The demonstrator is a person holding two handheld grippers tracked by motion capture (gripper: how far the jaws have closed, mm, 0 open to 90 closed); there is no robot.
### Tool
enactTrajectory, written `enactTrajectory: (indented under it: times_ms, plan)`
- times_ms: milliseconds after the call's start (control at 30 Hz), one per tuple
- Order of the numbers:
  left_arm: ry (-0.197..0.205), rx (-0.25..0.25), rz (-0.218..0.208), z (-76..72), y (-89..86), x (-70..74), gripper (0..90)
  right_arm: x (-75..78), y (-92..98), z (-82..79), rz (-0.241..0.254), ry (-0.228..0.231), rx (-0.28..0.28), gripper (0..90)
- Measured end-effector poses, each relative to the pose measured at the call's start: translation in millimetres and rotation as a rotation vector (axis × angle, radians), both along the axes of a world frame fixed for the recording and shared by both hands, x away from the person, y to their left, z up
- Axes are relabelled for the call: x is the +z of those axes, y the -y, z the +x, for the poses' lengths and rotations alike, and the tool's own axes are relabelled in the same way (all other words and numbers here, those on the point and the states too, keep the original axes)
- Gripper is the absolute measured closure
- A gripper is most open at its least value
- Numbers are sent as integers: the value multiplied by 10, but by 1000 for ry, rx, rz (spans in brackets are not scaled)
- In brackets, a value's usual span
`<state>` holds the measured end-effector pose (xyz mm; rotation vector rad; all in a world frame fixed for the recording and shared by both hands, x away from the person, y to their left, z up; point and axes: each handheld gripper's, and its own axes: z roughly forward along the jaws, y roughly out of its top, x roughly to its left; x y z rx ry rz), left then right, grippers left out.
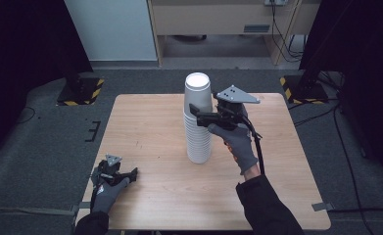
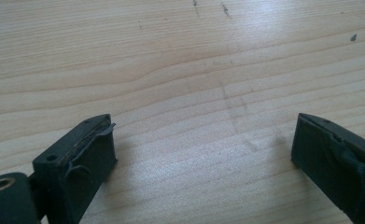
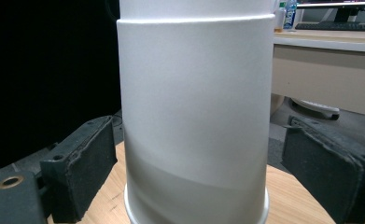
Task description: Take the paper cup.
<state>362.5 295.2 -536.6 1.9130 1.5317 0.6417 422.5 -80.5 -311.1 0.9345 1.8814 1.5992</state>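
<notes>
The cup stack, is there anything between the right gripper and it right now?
Nothing visible does. The right gripper is open with its fingers on either side of the top cup of the white cup stack, a clear gap on each side. The left gripper sits open at the table's near left corner.

The cup stack stands mid-table, right tool straddling it, left tool near-left.

One tall stack of white paper cups stands at the centre of the frame on one light wooden table; the number of cups in it cannot be told. Two black two-jaw grippers show, the left gripper at lower left and the right gripper at centre.
</notes>
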Motion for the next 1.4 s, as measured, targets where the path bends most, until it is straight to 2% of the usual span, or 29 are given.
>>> enactTrajectory:
  times_ms: [333,767,1400]
  plan:
    - [0,0,0,0,0,0,54,-71,-96,67,-23,-8,-6,101]
    - [0,0,0,0,0,0,54,-140,-198,164,-27,-22,-27,95]
    - [0,0,0,0,0,0,54,-138,-198,177,-23,-25,-20,124]
